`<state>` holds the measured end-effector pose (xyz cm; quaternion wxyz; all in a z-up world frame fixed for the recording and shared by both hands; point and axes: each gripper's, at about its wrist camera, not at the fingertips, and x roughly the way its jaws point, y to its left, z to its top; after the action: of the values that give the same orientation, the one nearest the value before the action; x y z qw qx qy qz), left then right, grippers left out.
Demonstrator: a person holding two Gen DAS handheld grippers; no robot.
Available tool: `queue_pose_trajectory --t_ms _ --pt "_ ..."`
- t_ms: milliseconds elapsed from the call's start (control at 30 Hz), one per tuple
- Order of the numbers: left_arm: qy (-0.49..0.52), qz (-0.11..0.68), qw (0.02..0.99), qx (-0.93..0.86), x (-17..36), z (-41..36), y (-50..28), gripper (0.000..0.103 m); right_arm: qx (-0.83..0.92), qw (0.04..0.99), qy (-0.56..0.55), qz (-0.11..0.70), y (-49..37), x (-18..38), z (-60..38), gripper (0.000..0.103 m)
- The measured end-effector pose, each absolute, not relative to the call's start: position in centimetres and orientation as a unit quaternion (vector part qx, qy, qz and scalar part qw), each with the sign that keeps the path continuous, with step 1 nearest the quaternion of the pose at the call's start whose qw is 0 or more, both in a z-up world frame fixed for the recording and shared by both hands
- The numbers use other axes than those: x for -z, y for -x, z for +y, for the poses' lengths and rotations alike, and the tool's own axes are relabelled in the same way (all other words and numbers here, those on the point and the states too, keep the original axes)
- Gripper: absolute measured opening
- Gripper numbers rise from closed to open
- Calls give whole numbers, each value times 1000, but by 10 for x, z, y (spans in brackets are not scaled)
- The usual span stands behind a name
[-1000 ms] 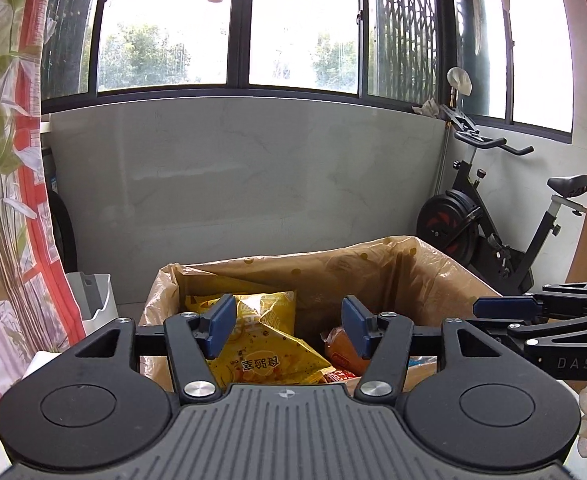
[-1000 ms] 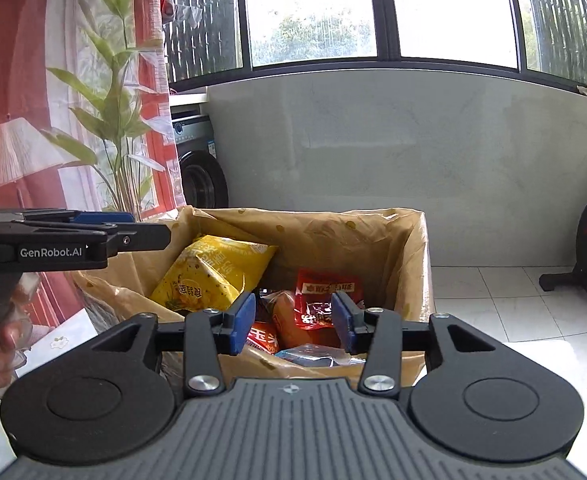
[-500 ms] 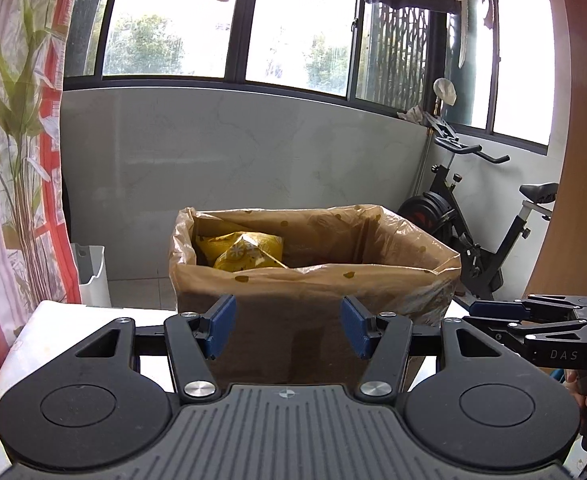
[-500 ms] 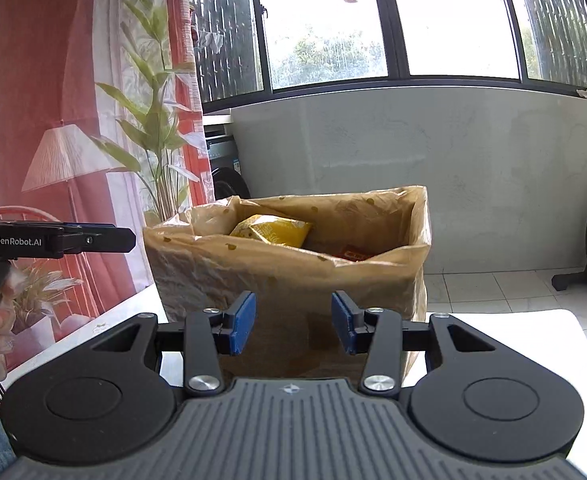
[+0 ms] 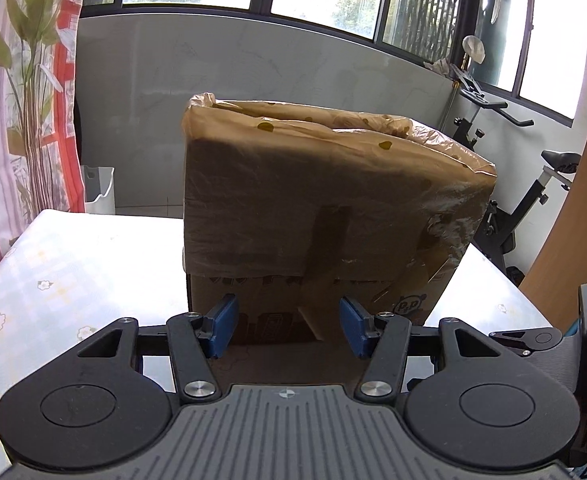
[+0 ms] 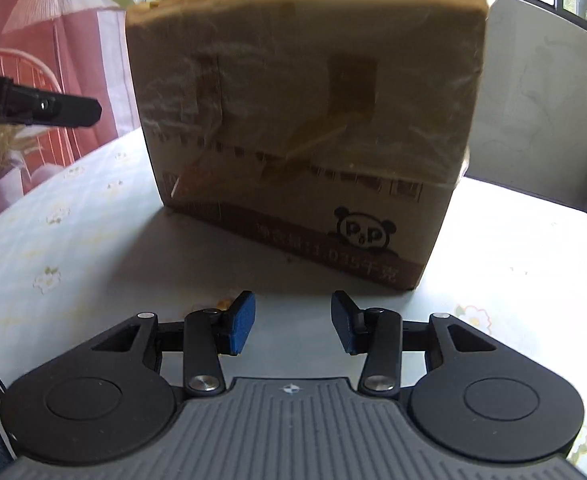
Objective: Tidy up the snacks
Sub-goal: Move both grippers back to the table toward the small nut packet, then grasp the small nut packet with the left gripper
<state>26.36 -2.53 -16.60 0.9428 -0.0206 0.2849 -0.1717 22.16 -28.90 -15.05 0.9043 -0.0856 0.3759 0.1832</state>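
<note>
A brown cardboard box (image 5: 317, 208) lined with a spotted plastic bag stands on the white flowered table (image 5: 73, 264). In the right wrist view the same box (image 6: 305, 120) fills the upper frame, with a panda logo low on its side. Its inside and the snacks are hidden from both views. My left gripper (image 5: 287, 326) is open, low in front of the box's near side, with nothing between its blue pads. My right gripper (image 6: 291, 322) is open just above the table (image 6: 93, 240), short of the box. The left gripper's finger (image 6: 53, 110) shows at the left edge.
An exercise bike (image 5: 533, 200) stands right of the table beside a wooden panel (image 5: 585, 168). A white bin (image 5: 99, 190) and a red curtain with leaves (image 5: 25, 92) are on the left. A grey wall and windows lie behind.
Both grippers have dropped from above the box's opening to table level in front of it. The snack bags, visible inside before, are now hidden behind the box's side.
</note>
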Motion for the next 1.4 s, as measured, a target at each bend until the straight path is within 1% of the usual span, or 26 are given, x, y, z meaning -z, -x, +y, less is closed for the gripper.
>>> queue_pose_trajectory --t_ms 33,100,167,233,300,433,500,567,633,733,833,900,1033,1167,1233,1267,1400 --pt "21 288 942 170 168 -24 -265 58 -187 900 103 381 -222 158 -284 47" --pt "23 295 941 167 174 -22 -268 58 -197 890 134 388 -221 169 -275 53" --pt "26 301 939 164 179 -21 -270 57 -208 882 158 392 -219 176 -266 55" --pt "28 308 937 163 183 -20 -273 57 -219 878 168 391 -220 179 -260 57" --pt "30 315 935 162 189 -19 -275 56 -228 876 173 388 -220 181 -254 62" --pt "35 332 928 167 201 -23 -277 55 -235 875 168 387 -223 182 -249 64" --pt "40 345 921 178 208 -25 -279 52 -241 875 154 391 -223 183 -251 64" --pt "44 358 913 192 217 -30 -279 46 -251 874 134 394 -223 183 -253 64" --pt "45 368 906 205 225 -35 -278 44 -256 872 120 399 -222 183 -256 64" --pt "49 386 894 221 238 -44 -278 36 -264 873 100 397 -217 180 -261 63" --pt "51 399 885 233 247 -52 -278 35 -265 874 102 395 -214 179 -266 61" --pt "54 406 880 241 252 -58 -279 35 -265 873 107 394 -216 180 -268 57" --pt "67 418 867 262 263 -65 -283 35 -267 874 107 392 -219 180 -270 55" --pt "69 424 865 261 268 -69 -287 34 -277 868 111 396 -224 183 -268 43" --pt "71 426 863 261 269 -71 -288 34 -279 869 114 393 -223 183 -268 42" --pt "70 426 863 261 269 -71 -288 34 -281 868 111 394 -223 184 -268 39" --pt "73 430 863 256 270 -69 -289 34 -285 868 112 392 -221 184 -269 39"
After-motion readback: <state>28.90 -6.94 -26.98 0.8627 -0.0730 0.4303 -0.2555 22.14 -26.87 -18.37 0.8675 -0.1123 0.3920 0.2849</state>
